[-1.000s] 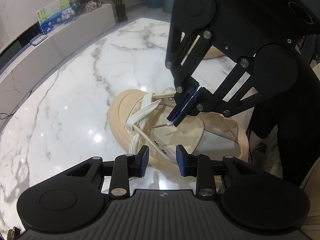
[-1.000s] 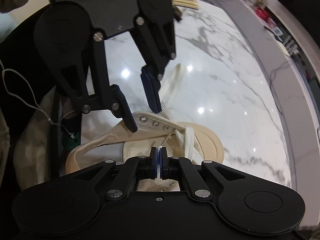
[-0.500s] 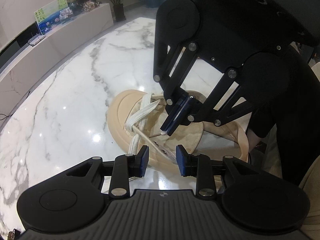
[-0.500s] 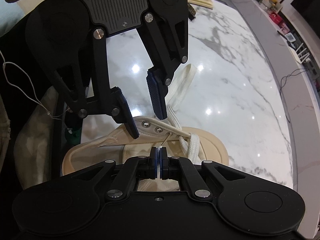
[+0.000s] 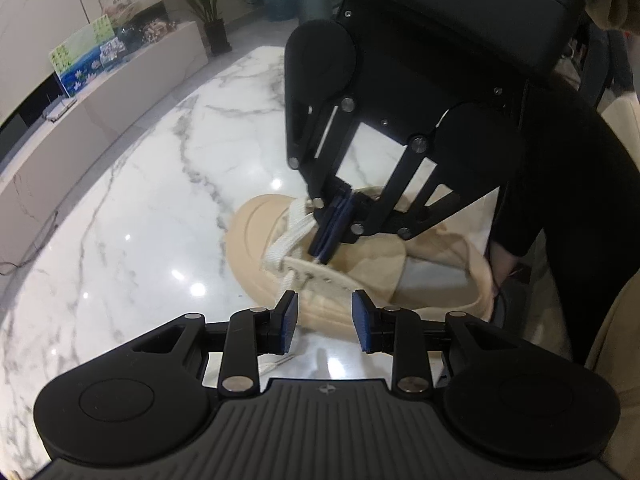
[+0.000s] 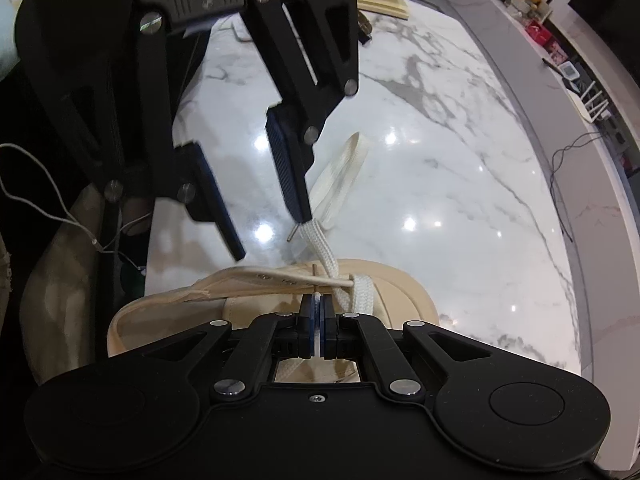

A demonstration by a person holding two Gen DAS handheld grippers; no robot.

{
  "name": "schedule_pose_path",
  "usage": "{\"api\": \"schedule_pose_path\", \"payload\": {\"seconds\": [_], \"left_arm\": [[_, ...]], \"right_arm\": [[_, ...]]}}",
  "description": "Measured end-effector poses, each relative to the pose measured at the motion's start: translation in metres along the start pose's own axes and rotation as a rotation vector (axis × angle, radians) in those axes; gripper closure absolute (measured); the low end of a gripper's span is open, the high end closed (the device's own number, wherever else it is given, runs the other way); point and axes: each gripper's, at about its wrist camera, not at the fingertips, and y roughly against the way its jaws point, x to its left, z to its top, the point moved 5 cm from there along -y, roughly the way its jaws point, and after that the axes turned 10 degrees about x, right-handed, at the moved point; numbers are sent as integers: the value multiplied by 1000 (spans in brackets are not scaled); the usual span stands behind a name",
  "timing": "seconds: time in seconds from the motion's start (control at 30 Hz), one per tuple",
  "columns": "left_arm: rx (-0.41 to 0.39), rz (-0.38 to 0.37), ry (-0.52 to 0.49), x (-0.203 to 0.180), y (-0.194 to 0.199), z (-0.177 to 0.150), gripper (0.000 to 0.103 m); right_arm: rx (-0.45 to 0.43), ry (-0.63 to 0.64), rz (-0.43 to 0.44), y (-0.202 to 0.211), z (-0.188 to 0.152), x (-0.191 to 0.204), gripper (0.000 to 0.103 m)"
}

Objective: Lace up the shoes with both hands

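The right tool (image 6: 317,320), at the lower centre of the right wrist view, has its blue pads pressed together on the white tip of the lace (image 6: 326,256). In the left wrist view the same tool (image 5: 330,236) reaches down from the upper right, its pads closed just above the eyelet row.

The left tool (image 5: 325,320) sits at the lower centre of its own view with its pads well apart and nothing between them. In the right wrist view it (image 6: 264,204) hangs down from the upper left, spread open over the near side of the shoe; whether its right-hand pad touches the flat lace just below its tip cannot be told.

The beige shoe (image 5: 360,276) lies on the marble tabletop (image 5: 140,220), in the middle of the left wrist view, toe toward the left. The flat white lace crosses near the toe, and one loose end (image 6: 340,176) lies out on the tabletop beyond the shoe. A thin white cord (image 6: 48,184) hangs at the left edge of the right wrist view.
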Motion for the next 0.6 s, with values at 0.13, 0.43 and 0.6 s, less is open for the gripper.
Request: {"api": "schedule_pose_path", "payload": {"seconds": [0.13,0.43,0.6], "left_arm": [[24,63,-84,-2,-18,0,83],[20,80,-179,-6,-38,11,86],[31,75,-186,-7,-44,13,93]], "right_arm": [[-10,-6,6,1,-1,2,102],[-33,-64,39,-8,1,-10,102],[-44,-71,49,-8,1,-11,102]]}}
